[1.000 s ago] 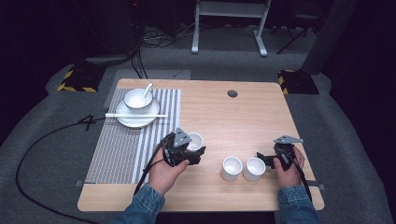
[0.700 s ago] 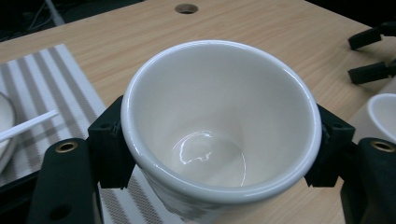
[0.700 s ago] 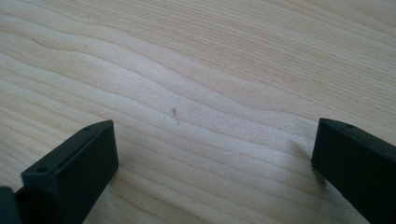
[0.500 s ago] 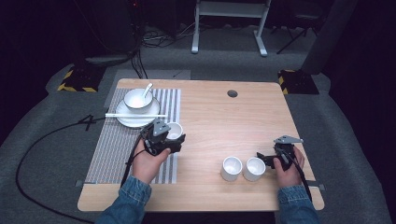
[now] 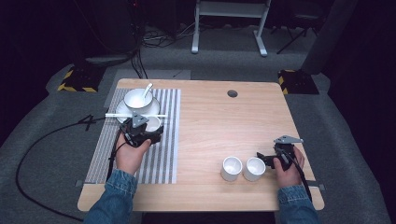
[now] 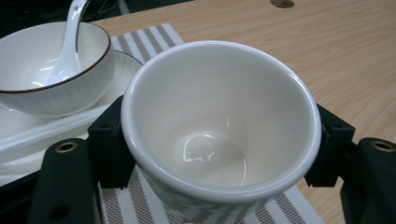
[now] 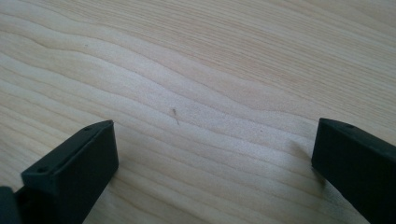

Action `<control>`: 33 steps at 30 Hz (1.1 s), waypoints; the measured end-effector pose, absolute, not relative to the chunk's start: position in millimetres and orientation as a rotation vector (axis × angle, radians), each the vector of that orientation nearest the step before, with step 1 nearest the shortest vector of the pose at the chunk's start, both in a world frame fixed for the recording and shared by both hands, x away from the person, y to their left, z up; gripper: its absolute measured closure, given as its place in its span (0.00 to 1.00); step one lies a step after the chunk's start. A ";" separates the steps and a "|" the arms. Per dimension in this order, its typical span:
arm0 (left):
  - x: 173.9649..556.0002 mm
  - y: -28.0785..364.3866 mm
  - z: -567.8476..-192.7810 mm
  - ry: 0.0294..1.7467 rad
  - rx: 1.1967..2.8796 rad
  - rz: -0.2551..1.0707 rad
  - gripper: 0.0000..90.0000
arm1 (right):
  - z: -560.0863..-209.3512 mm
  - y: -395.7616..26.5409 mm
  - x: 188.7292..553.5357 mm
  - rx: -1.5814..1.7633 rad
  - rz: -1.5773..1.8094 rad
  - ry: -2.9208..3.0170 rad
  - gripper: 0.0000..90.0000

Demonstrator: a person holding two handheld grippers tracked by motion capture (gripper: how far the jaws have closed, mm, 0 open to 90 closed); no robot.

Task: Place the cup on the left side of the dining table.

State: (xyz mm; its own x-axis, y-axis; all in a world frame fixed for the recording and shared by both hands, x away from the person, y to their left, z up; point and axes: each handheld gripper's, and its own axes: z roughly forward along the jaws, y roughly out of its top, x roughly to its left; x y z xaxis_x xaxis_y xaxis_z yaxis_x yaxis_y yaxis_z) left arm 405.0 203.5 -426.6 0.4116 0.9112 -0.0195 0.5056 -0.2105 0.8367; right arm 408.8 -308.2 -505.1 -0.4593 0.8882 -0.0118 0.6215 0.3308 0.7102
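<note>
We have the left gripper pinching a white cup, its black jaws pressed against the cup's opposite walls. In the high view the cup sits over the striped placemat, at about 5 o'clock from the bowl and just beside the saucer beneath it. We judge this the placing step: the cup is being brought to the setting, and we cannot tell whether its base touches the mat yet.

Our next move calls for lowering it flat, then spreading the jaws straight apart so the cup does not tip.

The tight side is at 11 o'clock, where the saucer rim, the white chopsticks lying across it and the spoon in the bowl all sit close. Open mat lies toward 6 o'clock, and bare table toward 3 o'clock.

The right gripper rests low near the table's 5 o'clock corner, jaws spread wide over bare wood, just beside two more cups. The near edge is close behind that hand, so room for it lies toward 12 o'clock.
</note>
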 end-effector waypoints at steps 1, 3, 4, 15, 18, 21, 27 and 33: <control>407.3 205.0 -428.6 1.217 1.863 0.639 0.30 | -505.1 -308.2 408.8 1.333 0.908 2.202 0.00; 409.7 206.0 -431.1 1.223 1.865 0.642 0.30 | -505.1 -308.2 408.8 1.333 0.908 2.202 0.00; 414.9 207.6 -437.2 1.236 1.868 0.642 0.30 | -505.1 -308.2 408.8 1.333 0.908 2.202 0.00; 431.9 209.4 -459.9 1.271 1.876 0.641 0.30 | -505.1 -308.3 409.1 1.331 0.909 2.204 0.00; 434.2 208.9 -468.8 1.289 1.887 0.624 0.30 | -505.1 -308.3 409.1 1.331 0.908 2.204 0.00; 435.3 208.9 -473.4 1.299 1.888 0.615 0.30 | -505.1 -308.2 409.1 1.331 0.908 2.204 0.00; 439.1 211.8 -486.7 1.314 1.875 0.620 0.30 | -505.1 -308.2 409.1 1.331 0.909 2.204 0.00; 438.0 215.0 -488.6 1.301 1.867 0.610 0.30 | -505.1 -308.2 409.0 1.331 0.909 2.203 0.00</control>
